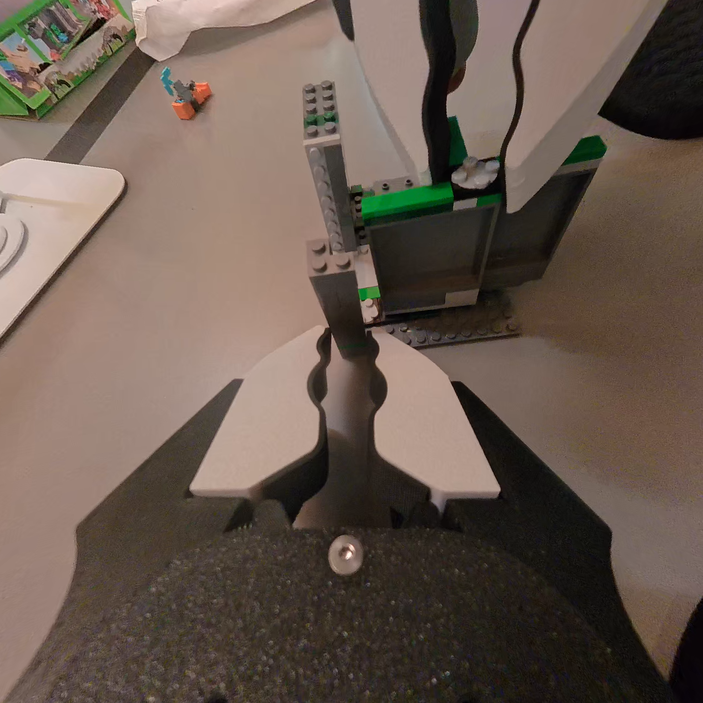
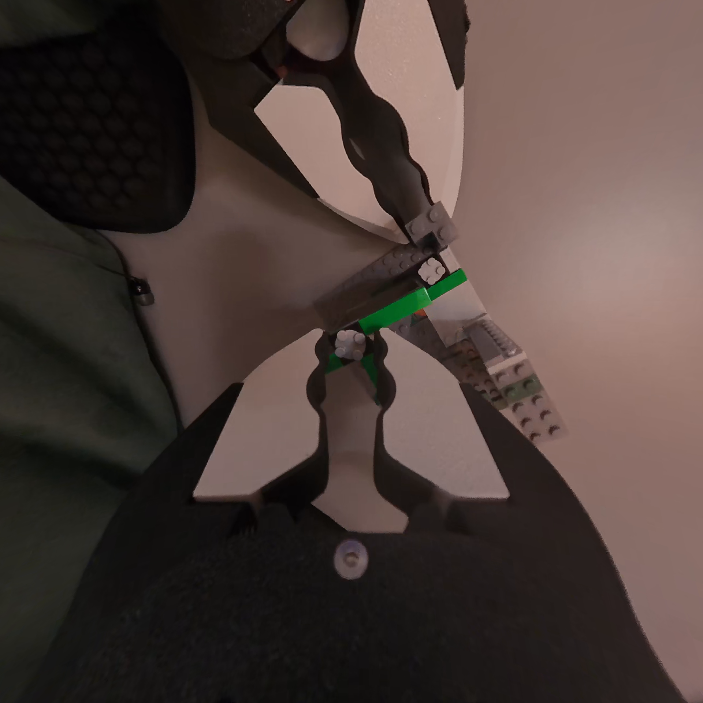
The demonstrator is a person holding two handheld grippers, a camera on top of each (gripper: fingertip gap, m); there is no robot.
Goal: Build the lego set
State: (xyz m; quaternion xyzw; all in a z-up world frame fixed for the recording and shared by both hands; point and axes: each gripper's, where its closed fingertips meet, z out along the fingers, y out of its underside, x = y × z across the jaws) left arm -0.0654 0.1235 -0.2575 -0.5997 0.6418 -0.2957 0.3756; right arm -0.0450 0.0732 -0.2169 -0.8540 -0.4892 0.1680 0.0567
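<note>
A grey and green lego build (image 1: 426,258) stands on a dark studded baseplate (image 1: 456,334) on the grey table. My left gripper (image 1: 348,342) is shut on the build's dark grey corner pillar (image 1: 338,300). My right gripper (image 1: 475,178) comes down from above and is closed around a light grey round piece (image 1: 473,173) on the green top edge. In the right wrist view my right gripper (image 2: 348,342) holds that round piece (image 2: 350,344). The left gripper (image 2: 422,232) shows farther off on the pillar's studded top (image 2: 431,226).
A green lego box (image 1: 49,57) and white paper (image 1: 190,23) lie at the far left. A small orange and teal figure (image 1: 190,95) stands on the table. A white tray (image 1: 57,213) sits at the left edge. A person's dark green clothing (image 2: 57,380) fills the right wrist view's left. One gripper's finger ends stand about 7 cm off the other's.
</note>
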